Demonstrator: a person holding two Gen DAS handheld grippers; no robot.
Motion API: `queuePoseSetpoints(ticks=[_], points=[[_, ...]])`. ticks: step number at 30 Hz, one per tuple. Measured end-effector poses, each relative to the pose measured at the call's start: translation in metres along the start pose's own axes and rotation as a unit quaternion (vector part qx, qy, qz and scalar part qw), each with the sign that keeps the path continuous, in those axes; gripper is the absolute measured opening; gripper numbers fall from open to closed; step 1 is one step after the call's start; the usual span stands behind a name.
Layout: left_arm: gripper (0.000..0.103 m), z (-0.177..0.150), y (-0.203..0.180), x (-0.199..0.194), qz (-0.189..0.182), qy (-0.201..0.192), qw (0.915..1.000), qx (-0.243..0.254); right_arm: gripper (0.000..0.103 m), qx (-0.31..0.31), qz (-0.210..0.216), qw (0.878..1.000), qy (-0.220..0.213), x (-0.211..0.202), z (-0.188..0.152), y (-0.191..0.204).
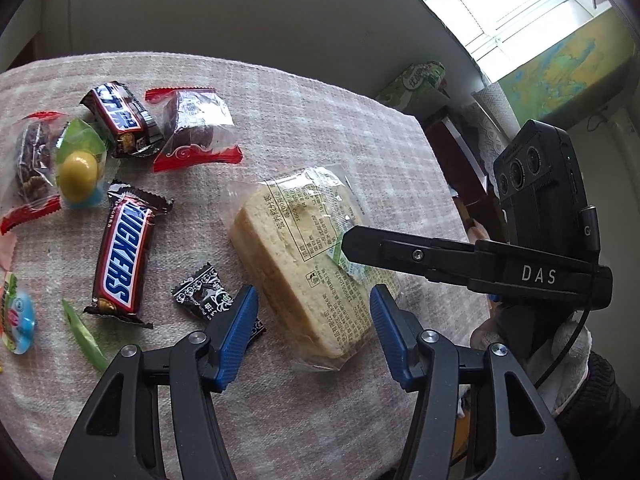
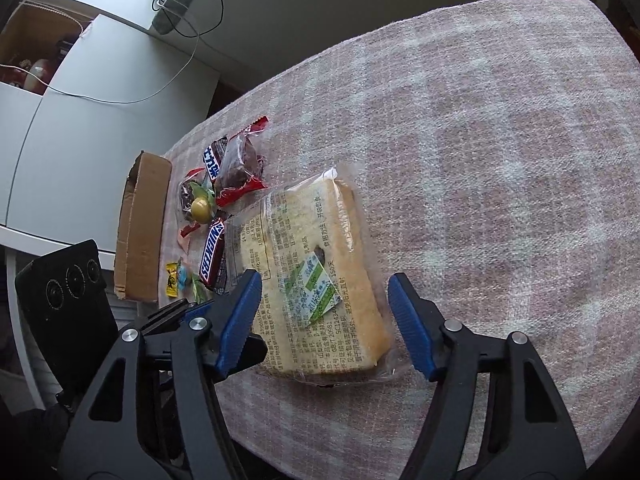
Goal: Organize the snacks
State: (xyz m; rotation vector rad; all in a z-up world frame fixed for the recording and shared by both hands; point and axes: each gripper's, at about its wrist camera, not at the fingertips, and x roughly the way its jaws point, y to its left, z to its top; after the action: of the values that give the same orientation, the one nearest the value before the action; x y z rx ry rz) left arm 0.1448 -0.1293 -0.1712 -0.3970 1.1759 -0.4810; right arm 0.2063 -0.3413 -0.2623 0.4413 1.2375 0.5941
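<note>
1. Wrapped bread slab (image 2: 320, 272) lies flat mid-table on the checked cloth (image 2: 500, 160); its print is too small to read, its near end partly hidden behind my tongs.
2. My left gripper (image 1: 312, 332) and right gripper (image 2: 324, 320) both angle downward, jaws spread astride the slab, pads apart from it.
3. Its long axis runs away from me; Snickers bar (image 1: 124, 256) lies left.

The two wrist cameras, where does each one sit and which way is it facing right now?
Left wrist: on the left gripper, angled down at the wrapped bread; shows its fingers, the right gripper and a gloved hand.
Right wrist: on the right gripper, angled down at the bread; shows its fingers and the left gripper.
Shared: bread, Snickers bar, checked cloth.
</note>
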Motion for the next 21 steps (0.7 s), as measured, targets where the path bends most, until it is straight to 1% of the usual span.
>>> queuePoseSetpoints(ticks=[2,3,5,6,10,15,18,21], points=[[0.056,0.001,0.001,0.004,0.004,0.004,1.0000,-0.002,0.068,-0.001,0.002,1.000,0.006,0.003,-0.001,-0.003],[0.056,0.001,0.001,0.006,0.003,0.005,1.0000,-0.004,0.066,-0.001,0.006,1.000,0.007,0.004,-0.002,-0.003],[0.055,0.001,0.002,0.004,-0.003,0.005,1.0000,-0.006,0.065,0.001,0.013,1.000,0.005,0.003,-0.003,-0.005],[0.054,0.001,0.001,0.004,-0.004,0.006,1.0000,-0.004,0.062,0.003,0.019,1.000,0.006,0.003,-0.003,-0.006],[0.054,0.002,-0.002,0.005,-0.001,0.003,1.0000,0.006,0.061,0.007,0.027,1.000,0.006,0.001,-0.005,-0.008],[0.054,0.003,-0.005,0.005,0.004,-0.005,0.9998,0.017,0.056,0.012,0.027,1.000,0.000,-0.007,-0.007,-0.008],[0.054,0.003,-0.008,0.002,0.011,-0.008,0.9995,0.027,0.054,0.011,0.026,1.000,-0.004,-0.011,-0.008,-0.002],[0.054,0.004,-0.009,-0.006,0.010,-0.015,0.9994,0.029,0.054,0.008,0.026,1.000,-0.012,-0.017,-0.009,0.006]])
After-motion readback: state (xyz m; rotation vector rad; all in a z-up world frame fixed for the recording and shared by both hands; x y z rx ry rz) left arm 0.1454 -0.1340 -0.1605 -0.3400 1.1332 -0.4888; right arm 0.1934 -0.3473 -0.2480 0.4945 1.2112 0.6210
